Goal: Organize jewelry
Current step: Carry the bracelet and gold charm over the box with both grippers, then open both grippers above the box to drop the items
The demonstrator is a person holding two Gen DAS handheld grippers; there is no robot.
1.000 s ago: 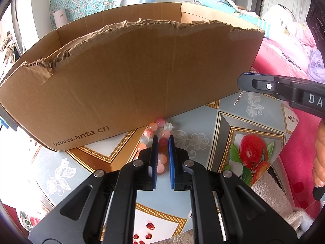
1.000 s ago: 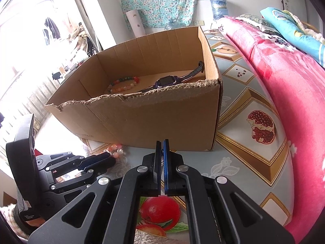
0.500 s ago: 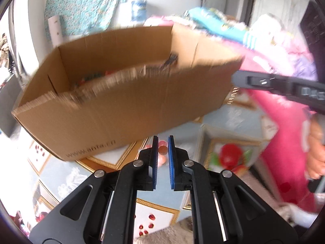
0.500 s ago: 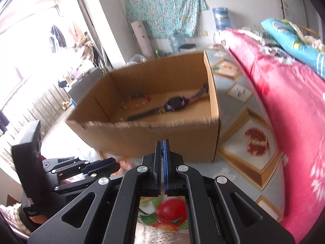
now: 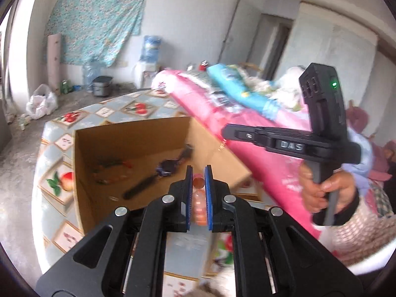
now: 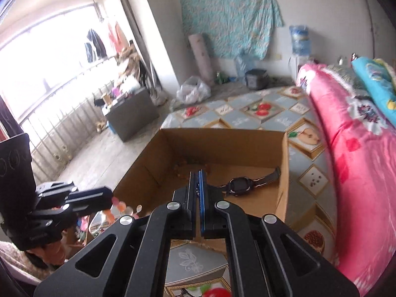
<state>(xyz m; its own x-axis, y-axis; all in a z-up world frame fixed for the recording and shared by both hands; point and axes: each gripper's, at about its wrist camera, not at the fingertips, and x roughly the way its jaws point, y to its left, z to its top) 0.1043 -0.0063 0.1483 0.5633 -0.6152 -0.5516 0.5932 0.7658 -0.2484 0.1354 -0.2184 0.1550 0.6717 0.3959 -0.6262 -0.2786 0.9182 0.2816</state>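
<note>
My left gripper (image 5: 198, 173) is shut on a pink and orange bead bracelet (image 5: 198, 199) and holds it in the air near the front edge of the open cardboard box (image 5: 86, 173). The beads hang below it in the right wrist view (image 6: 118, 206). Inside the box lie a dark wristwatch (image 5: 165, 169) and a bead bracelet (image 5: 111, 170). My right gripper (image 6: 197, 185) is shut on something thin and dark between its pads; I cannot tell what. It hovers above the box (image 6: 284, 173), near the watch (image 6: 237, 185).
The box stands on a fruit-patterned cloth (image 6: 247, 113). A pink quilt (image 6: 358, 160) runs along the right. The floor (image 6: 99, 153) drops off to the left, with a grey bin (image 6: 131, 113) and bags beyond.
Both grippers rose well above the box, so its inside now shows. The left gripper lifted the bead bracelet off the cloth.
</note>
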